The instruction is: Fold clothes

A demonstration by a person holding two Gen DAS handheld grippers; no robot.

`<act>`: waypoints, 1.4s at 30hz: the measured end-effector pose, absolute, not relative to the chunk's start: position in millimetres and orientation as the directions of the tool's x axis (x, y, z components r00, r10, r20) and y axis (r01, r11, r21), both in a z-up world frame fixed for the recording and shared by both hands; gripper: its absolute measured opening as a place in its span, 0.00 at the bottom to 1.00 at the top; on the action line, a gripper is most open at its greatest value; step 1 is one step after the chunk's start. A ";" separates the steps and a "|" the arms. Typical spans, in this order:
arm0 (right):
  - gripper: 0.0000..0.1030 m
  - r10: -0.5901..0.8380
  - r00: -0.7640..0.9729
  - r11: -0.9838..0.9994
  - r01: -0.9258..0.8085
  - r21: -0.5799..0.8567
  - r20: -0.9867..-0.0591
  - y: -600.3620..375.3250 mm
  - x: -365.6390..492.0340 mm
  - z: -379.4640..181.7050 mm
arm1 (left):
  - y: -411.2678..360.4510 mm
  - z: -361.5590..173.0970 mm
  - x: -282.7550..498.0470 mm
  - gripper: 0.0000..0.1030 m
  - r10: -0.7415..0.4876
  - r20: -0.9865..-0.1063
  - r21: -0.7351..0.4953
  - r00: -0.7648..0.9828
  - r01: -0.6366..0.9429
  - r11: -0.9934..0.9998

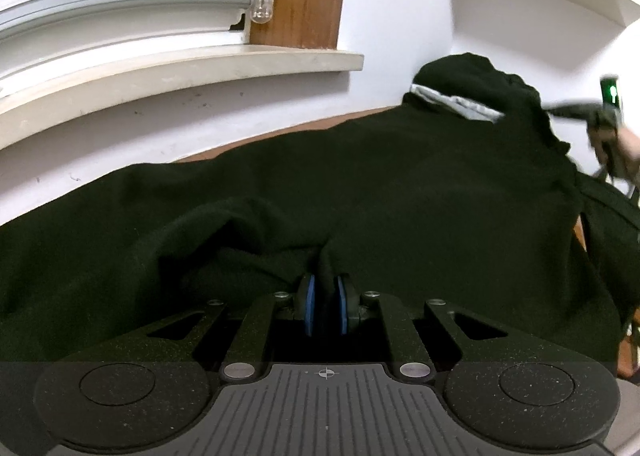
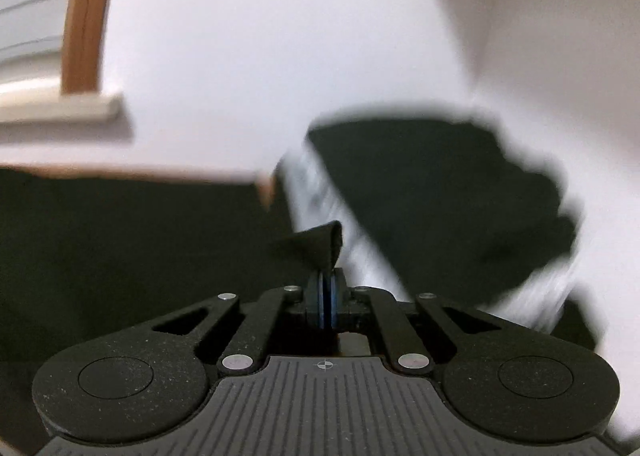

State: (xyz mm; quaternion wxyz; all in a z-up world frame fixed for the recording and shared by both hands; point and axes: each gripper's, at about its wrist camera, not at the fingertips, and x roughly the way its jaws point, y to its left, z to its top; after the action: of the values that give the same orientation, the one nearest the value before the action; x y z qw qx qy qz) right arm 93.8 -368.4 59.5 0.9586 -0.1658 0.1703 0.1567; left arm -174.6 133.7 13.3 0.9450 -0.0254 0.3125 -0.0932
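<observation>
While the large black knitted garment (image 1: pixel 360 184) lay spread across the brown wooden table (image 1: pixel 224 152) below the pale stone window sill (image 1: pixel 180 68), both tools were clamped on its cloth. The left tool (image 1: pixel 326 296) pinched a raised ridge of the near edge between its blue pads, jaws almost together. The right tool (image 2: pixel 327 296) was likewise closed on a small pointed flap of black fabric, which stood up just past its tips; that view was heavily blurred. From the left tool the garment ran away toward the sill and off to the right, its long axis lying roughly along the sill, so the far bunched end with its pale grey lining (image 1: pixel 456 102) sat nearer the right hand. The fabric looked soft, matt and thick, draping in heavy rounded folds rather than sharp creases.
</observation>
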 end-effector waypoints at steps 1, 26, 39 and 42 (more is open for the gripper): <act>0.07 0.215 0.907 0.891 -0.334 -0.308 -0.362 -360.7 97.1 64.7 | 134.1 13.3 -174.4 0.12 -0.193 -0.586 -0.107 0.787 0.161 0.981; 0.62 0.488 0.742 0.840 -0.543 0.014 -0.459 -373.3 63.0 -21.9 | 77.8 36.2 -200.0 0.52 0.021 -0.529 0.099 0.848 0.036 0.994; 0.62 0.458 0.763 0.860 -0.510 0.010 -0.457 -369.8 63.1 -22.4 | -107.9 16.5 -210.6 0.36 -0.135 -0.518 0.364 0.845 0.360 0.859; 0.62 0.459 0.768 0.861 -0.509 0.011 -0.446 -370.6 60.9 -23.8 | -124.6 6.4 -218.2 0.25 -0.182 -0.548 0.382 0.816 0.438 0.814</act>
State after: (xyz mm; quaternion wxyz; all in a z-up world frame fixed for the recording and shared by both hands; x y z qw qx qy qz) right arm 60.9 -370.6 -23.8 0.9386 -0.0552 0.2226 0.2578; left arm -218.2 -124.6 6.4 0.9184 0.2543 0.2518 -0.1689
